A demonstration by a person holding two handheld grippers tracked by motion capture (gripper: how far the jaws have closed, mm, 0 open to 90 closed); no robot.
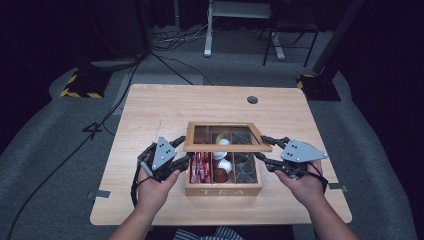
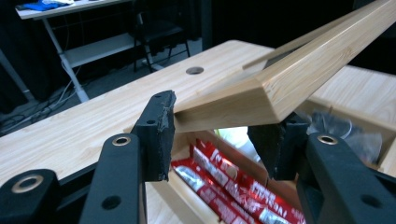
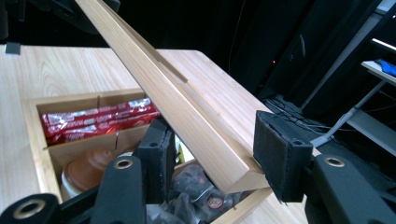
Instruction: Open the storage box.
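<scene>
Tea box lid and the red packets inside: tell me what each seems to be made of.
Lid: light wood, possibly bamboo, smooth matte finish with fine straight grain and mitred corners; a see-through pane, glass or clear plastic, lets the compartments show. Red packets: thin glossy foil or plastic film, judging by bright highlights and crinkles.

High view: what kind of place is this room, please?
Probably a recording studio or lab, not a home. Black curtains surround a lone wooden table, cables trail over the grey carpet, and yellow-black striped stand bases sit beside it.
</scene>
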